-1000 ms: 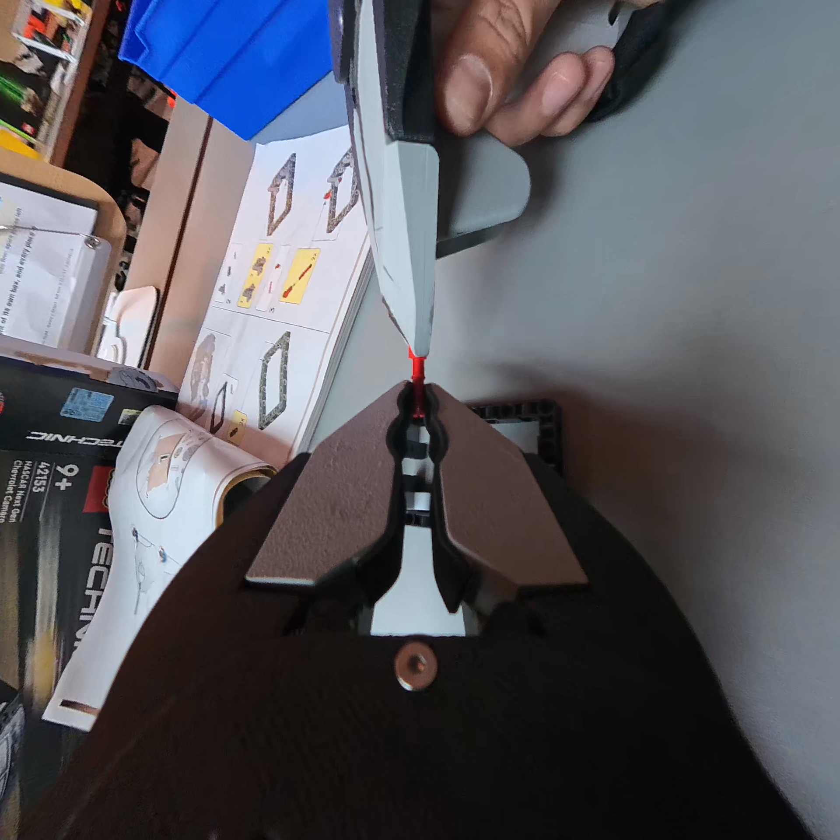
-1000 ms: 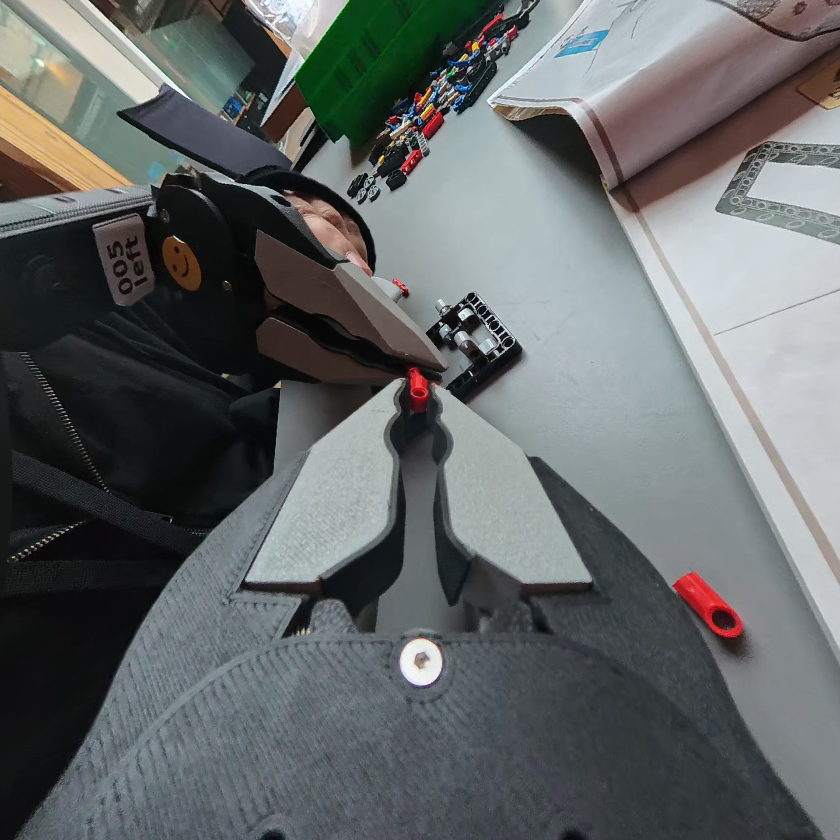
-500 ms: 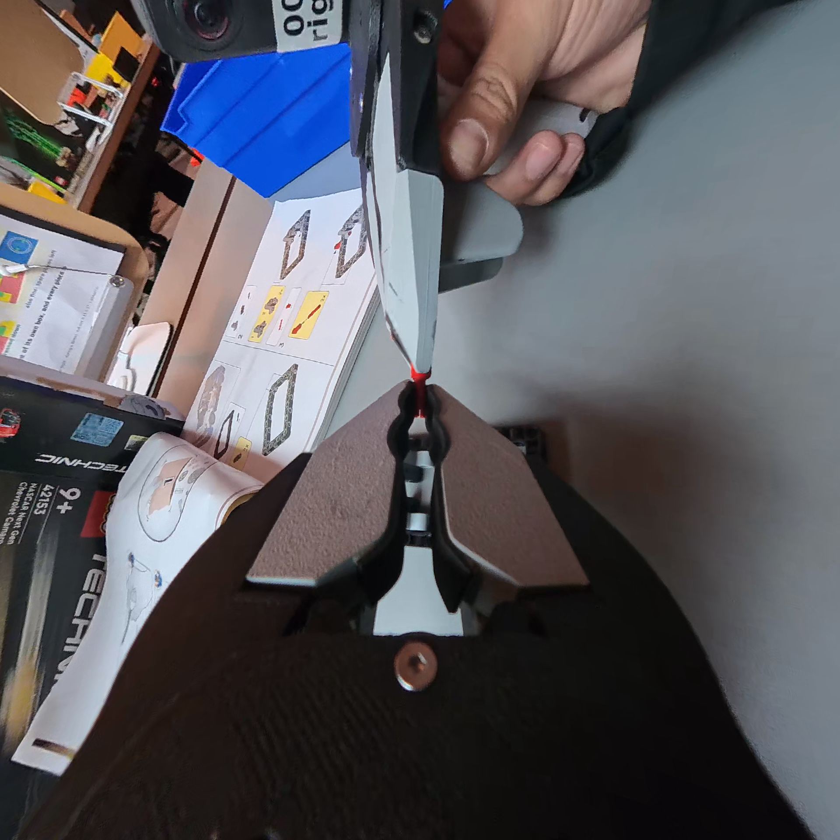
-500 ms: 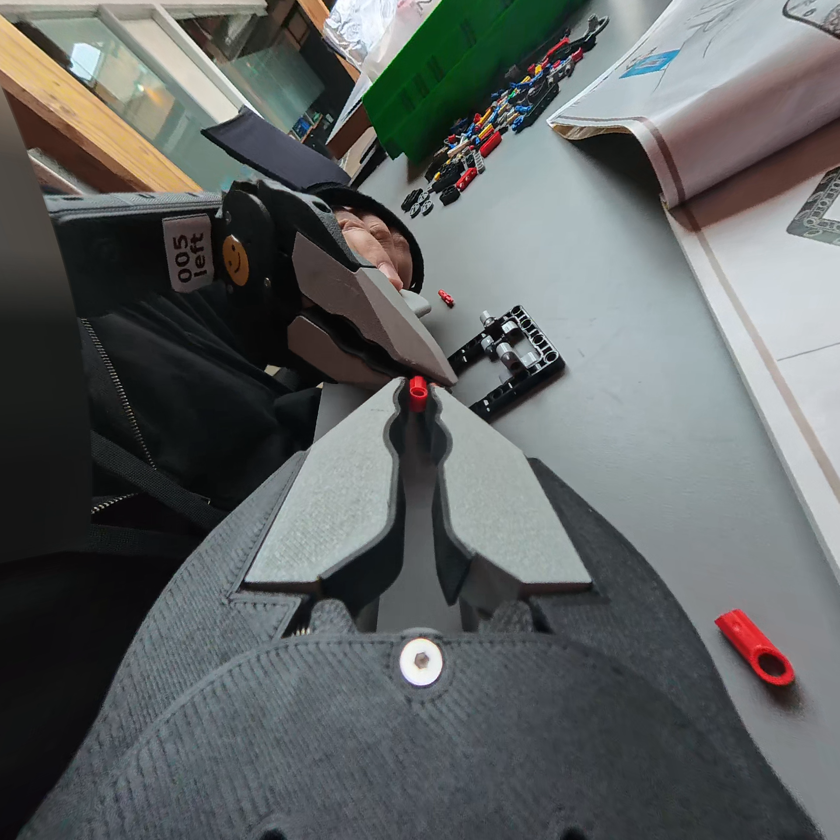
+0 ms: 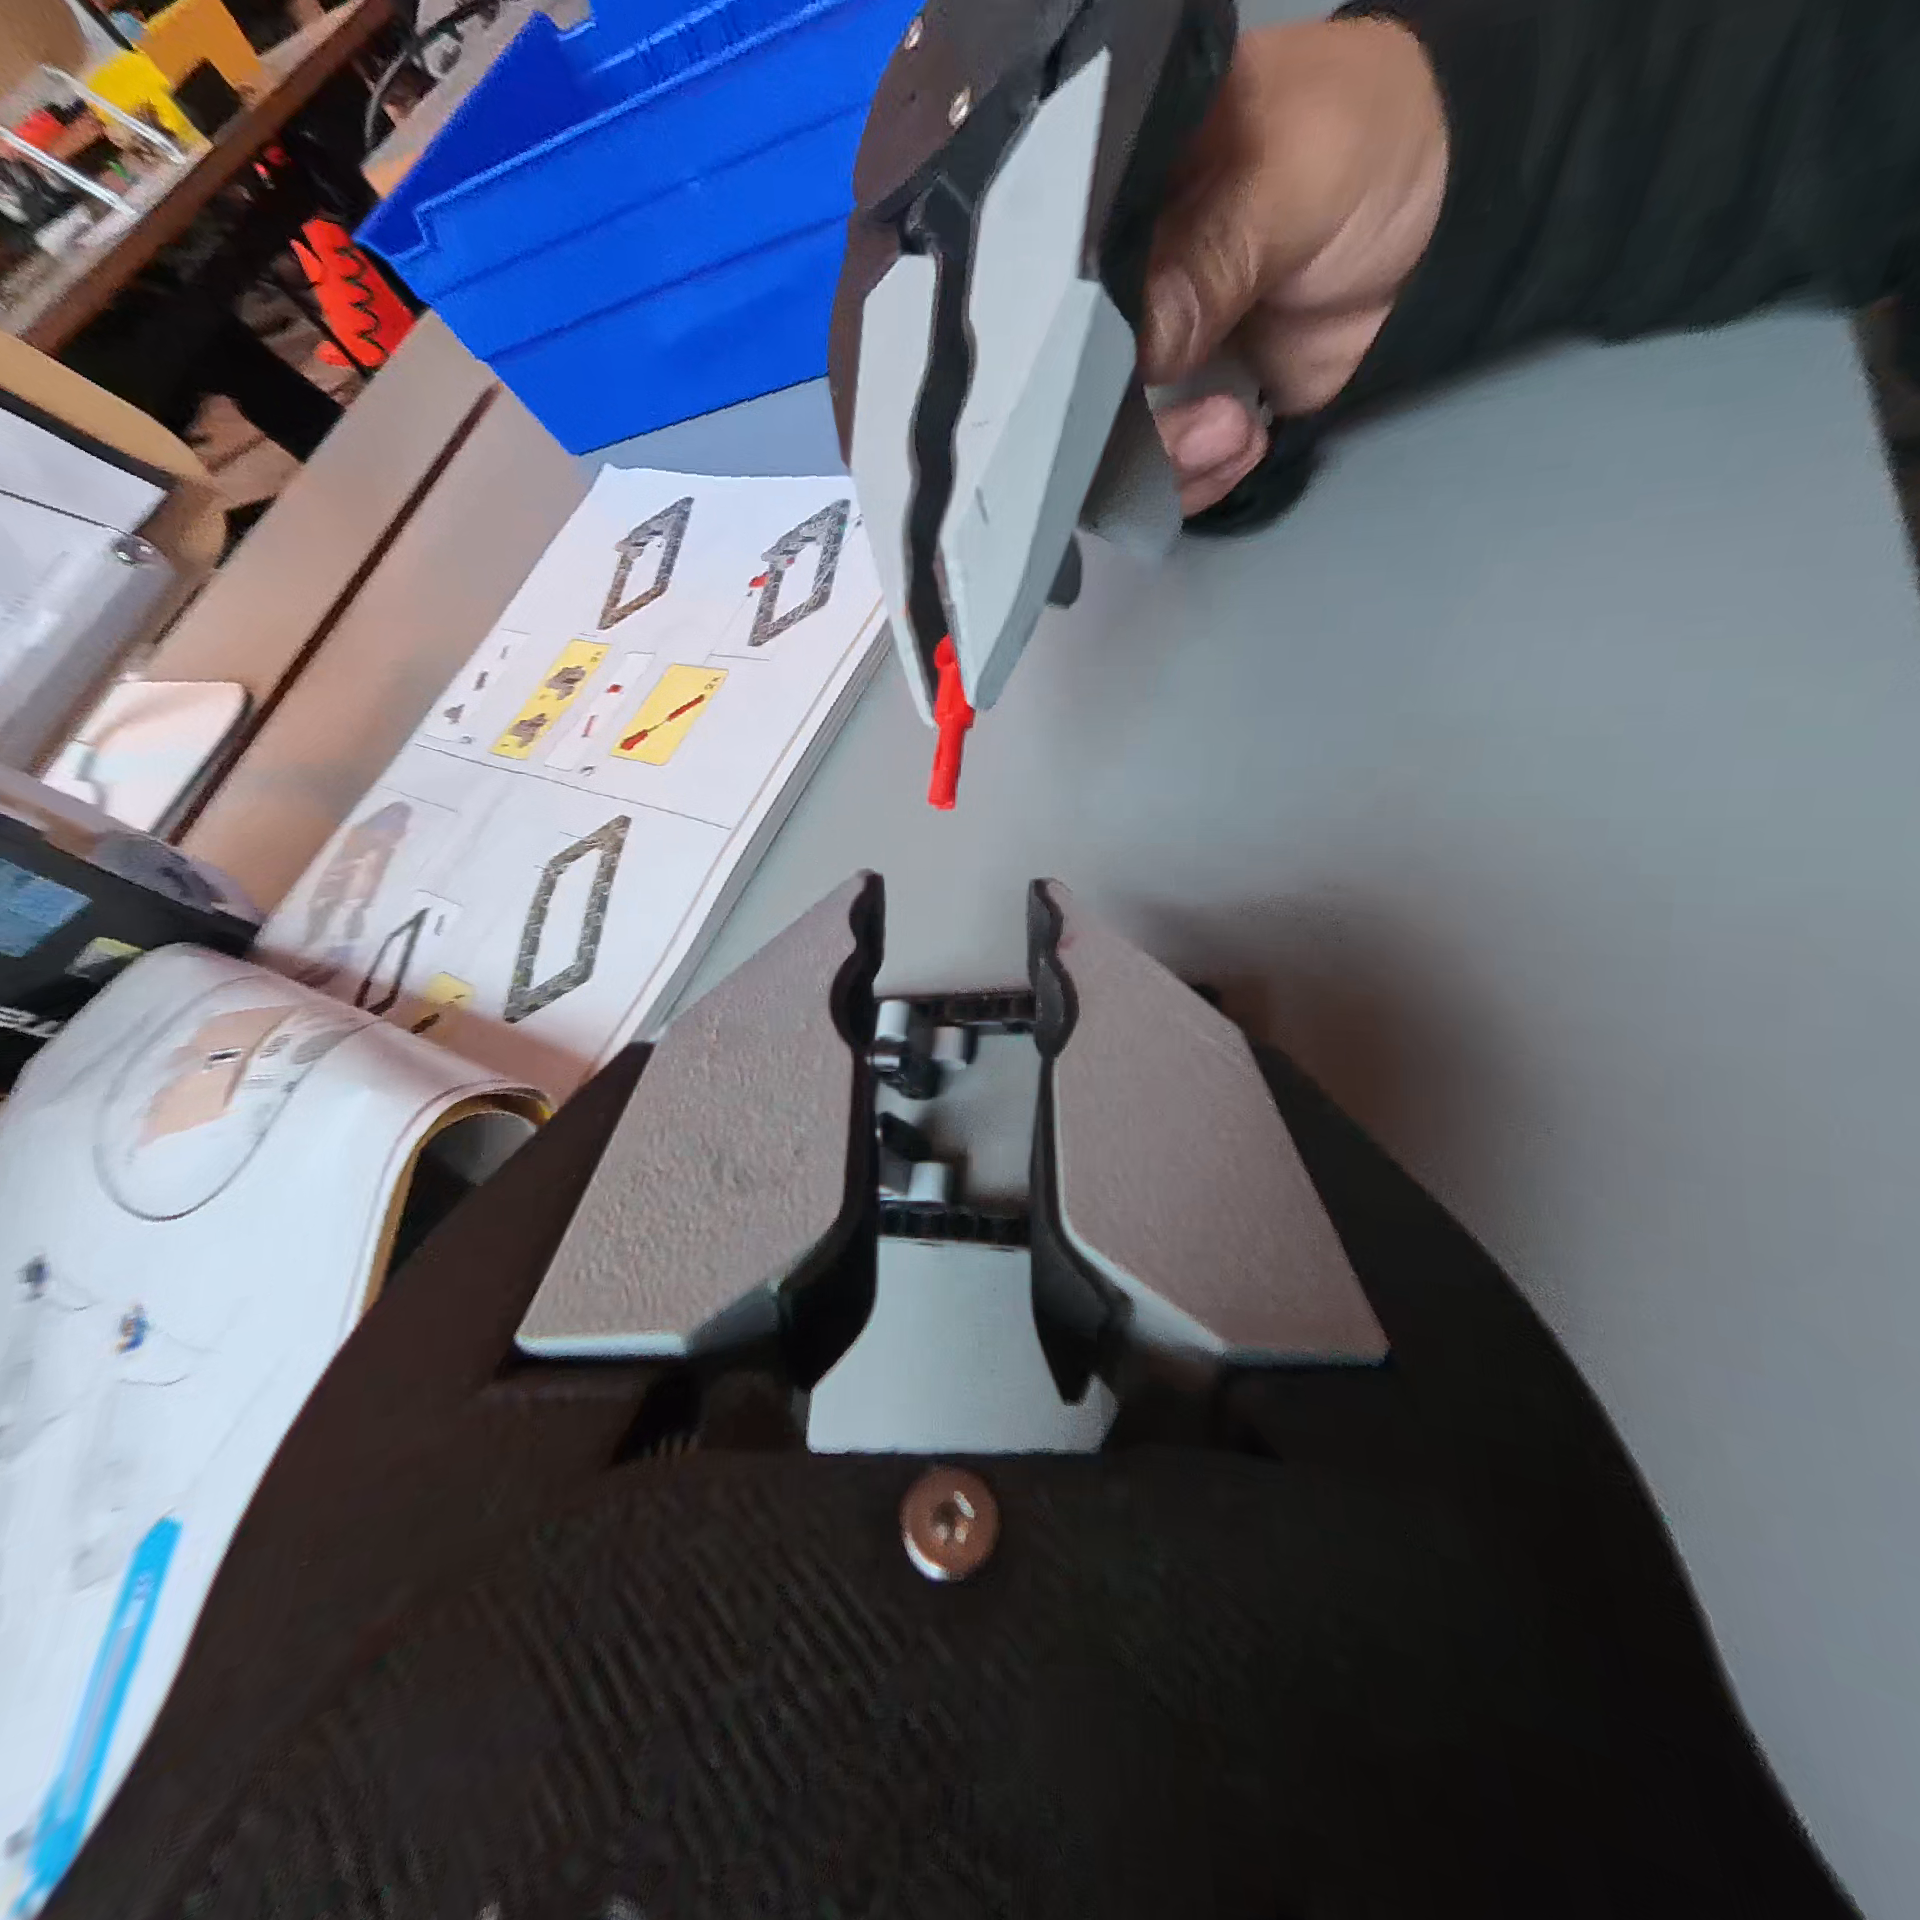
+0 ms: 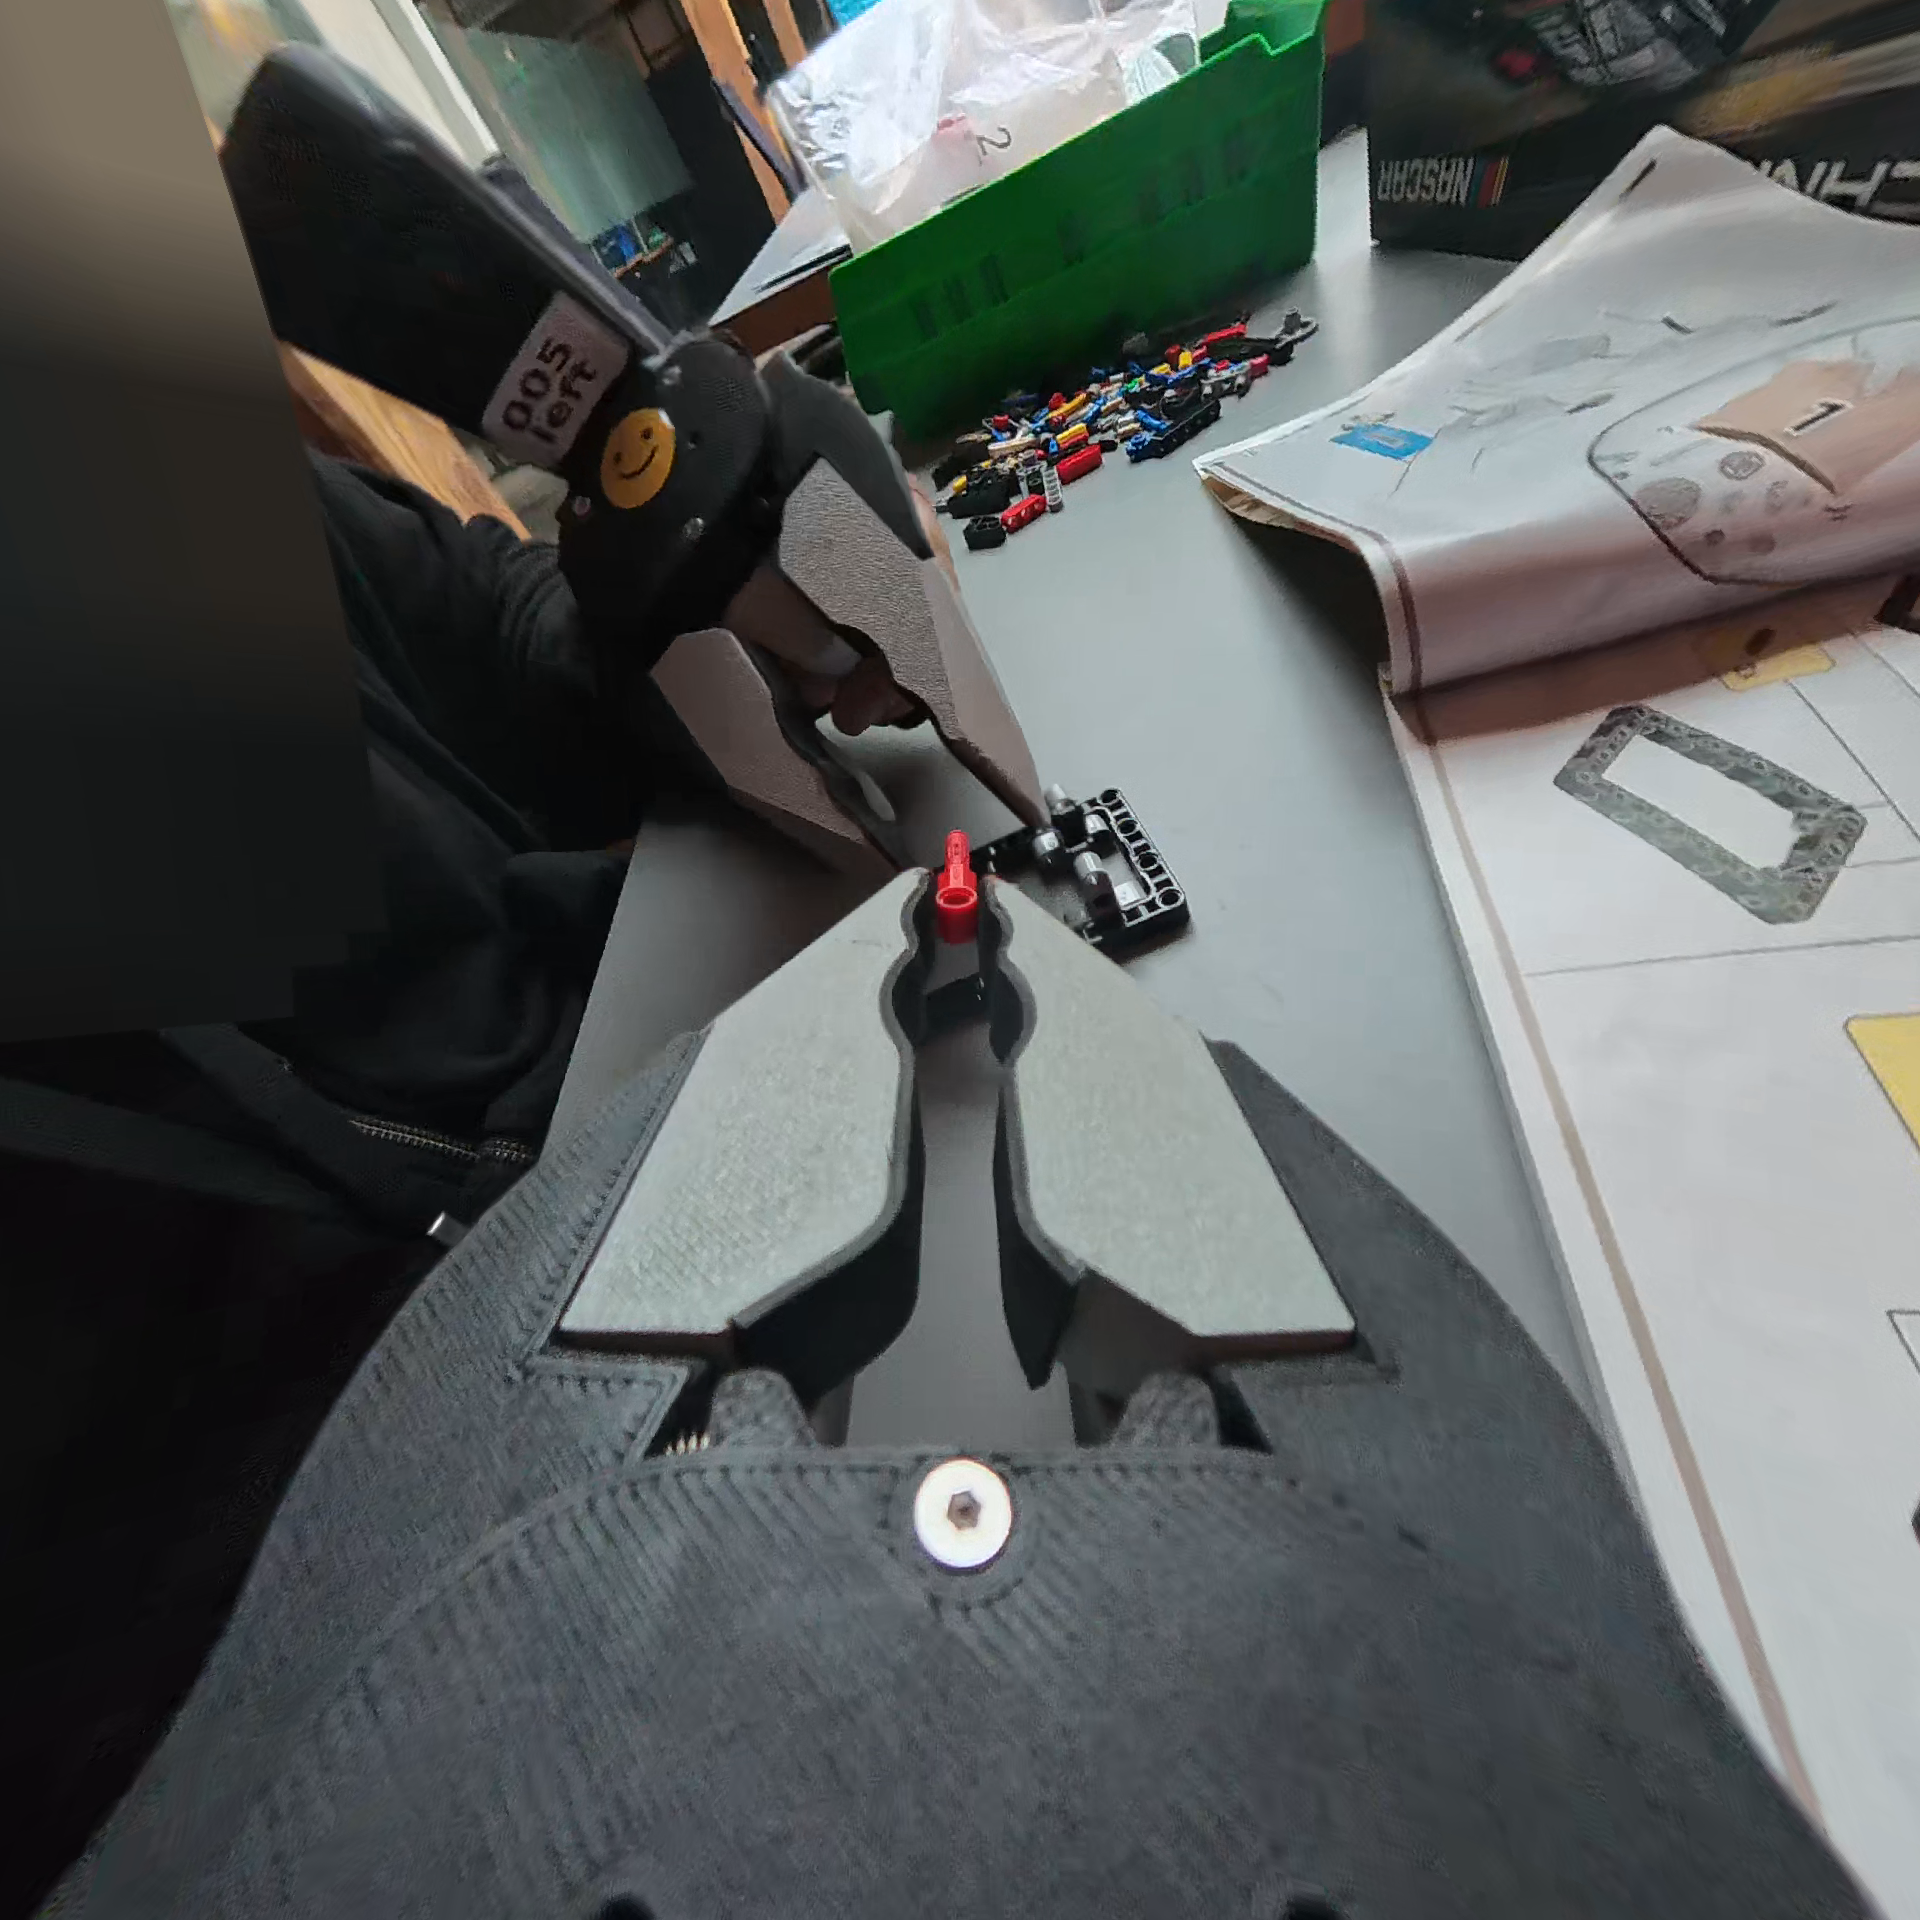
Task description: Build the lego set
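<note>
The grey desk point(image 6: 1247, 665) carries everything here, so I'll place things off the black lego frame point(image 6: 1127, 883) lying flat on it. Biggest item is the open instruction booklet point(image 6: 1683, 935), spread out to the right of the frame in the right wrist view, pages showing frame diagrams. Behind the frame, further back on the desk, sits a green bin point(image 6: 1081, 249), and a blue bin point(image 5: 665, 229) shows past the booklet in the left wrist view. A scattered pile of loose lego pieces point(image 6: 1122, 416) lies between the frame and the green bin.

The left hand-held gripper point(image 5: 956, 904) hovers right over the frame with its fingers spread wide and nothing between them; you can see the frame's grey pins through the gap. The right hand-held gripper point(image 6: 956, 883) is just beside the frame, above the desk, pinched narrow on a small red pin point(image 6: 954, 888). That red pin sticks out past the fingertips and points down toward the left one's open gap, not touching it.
</note>
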Action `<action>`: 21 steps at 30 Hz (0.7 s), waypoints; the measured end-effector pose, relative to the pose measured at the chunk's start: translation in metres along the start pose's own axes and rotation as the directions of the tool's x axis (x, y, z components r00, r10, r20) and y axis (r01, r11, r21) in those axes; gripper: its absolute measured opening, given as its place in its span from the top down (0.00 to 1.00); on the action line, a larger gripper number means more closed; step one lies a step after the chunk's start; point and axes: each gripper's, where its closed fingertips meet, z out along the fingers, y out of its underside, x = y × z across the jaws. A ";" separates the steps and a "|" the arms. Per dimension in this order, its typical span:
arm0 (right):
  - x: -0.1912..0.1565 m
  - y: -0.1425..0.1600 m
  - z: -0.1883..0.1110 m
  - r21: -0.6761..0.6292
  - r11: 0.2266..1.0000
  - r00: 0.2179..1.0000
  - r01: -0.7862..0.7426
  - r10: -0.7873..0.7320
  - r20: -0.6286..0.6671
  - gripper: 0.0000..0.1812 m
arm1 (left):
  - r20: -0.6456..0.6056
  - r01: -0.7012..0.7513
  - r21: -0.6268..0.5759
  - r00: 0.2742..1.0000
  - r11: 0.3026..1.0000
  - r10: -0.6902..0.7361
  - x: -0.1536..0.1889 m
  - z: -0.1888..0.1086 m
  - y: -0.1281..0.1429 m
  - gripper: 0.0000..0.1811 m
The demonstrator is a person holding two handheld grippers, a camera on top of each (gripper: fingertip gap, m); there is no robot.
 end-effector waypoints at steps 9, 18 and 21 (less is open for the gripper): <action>-0.011 0.007 0.011 -0.060 0.983 0.984 0.176 -0.177 -0.007 0.98 | -0.082 0.027 0.007 0.996 1.000 -0.026 0.012 0.001 0.000 1.00; -0.011 0.005 0.009 -0.044 0.986 0.987 0.162 -0.162 -0.007 0.98 | -0.111 0.066 0.023 0.992 0.998 -0.063 0.014 0.002 -0.004 0.96; -0.015 0.005 0.010 -0.046 0.986 0.987 0.159 -0.158 0.018 0.98 | -0.119 0.090 0.028 0.989 0.996 -0.086 0.014 0.003 -0.005 0.92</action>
